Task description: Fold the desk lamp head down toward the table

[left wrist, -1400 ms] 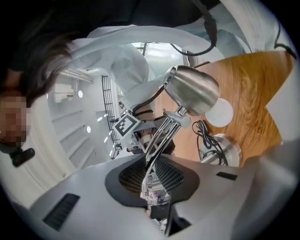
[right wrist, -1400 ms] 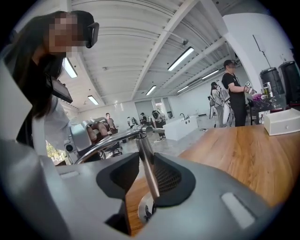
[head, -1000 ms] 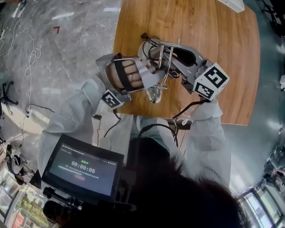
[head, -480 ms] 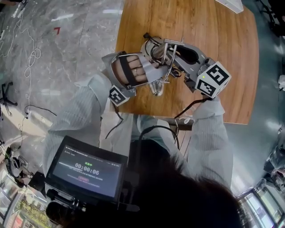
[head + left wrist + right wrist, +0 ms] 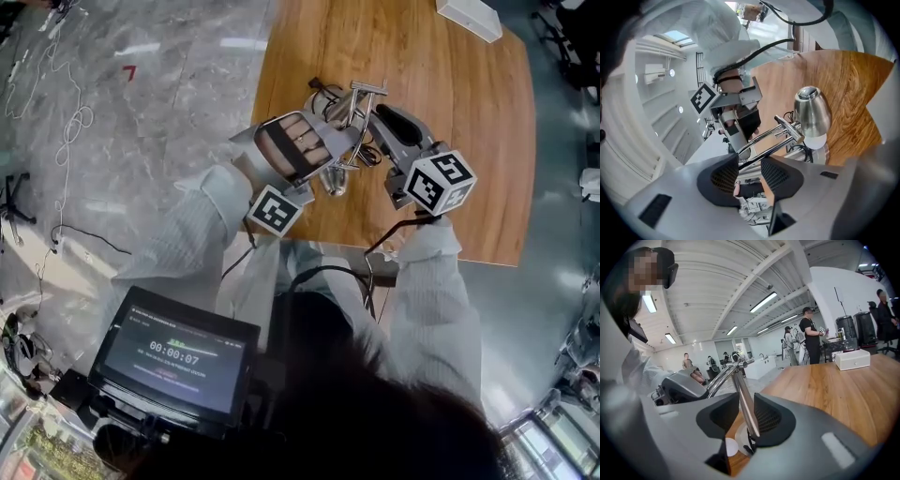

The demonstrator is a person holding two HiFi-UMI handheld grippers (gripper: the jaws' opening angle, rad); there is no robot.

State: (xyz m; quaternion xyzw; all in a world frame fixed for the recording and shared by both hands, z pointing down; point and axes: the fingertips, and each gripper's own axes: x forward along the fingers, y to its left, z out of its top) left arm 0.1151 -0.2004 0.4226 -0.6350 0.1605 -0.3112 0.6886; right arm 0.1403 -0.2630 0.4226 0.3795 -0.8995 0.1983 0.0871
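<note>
Black ribbed pads of the left gripper [image 5: 750,168] are seen standing apart, the jaws having just been opening. The twin chrome rods of the lamp's upper arm [image 5: 765,143] pass between them but are not pinched. The right gripper [image 5: 746,409] is likewise set loosely about the lower arm [image 5: 742,390]. That rod is laid against one pad, with a gap left on the other side, so no firm clamp is judged there.

The folding step is judged to be nearly finished, with the release now in hand. What is called for next is that both grippers be drawn clear of the rods without the arm being lifted or the lamp being tipped.

The desk lamp head [image 5: 812,111], a polished metal shade with a white bulb face, is turned downward. It hangs just above the round base [image 5: 825,150], toward the person's side of the wooden table [image 5: 469,122]. A dark cable [image 5: 802,153] is coiled by the base.
</note>
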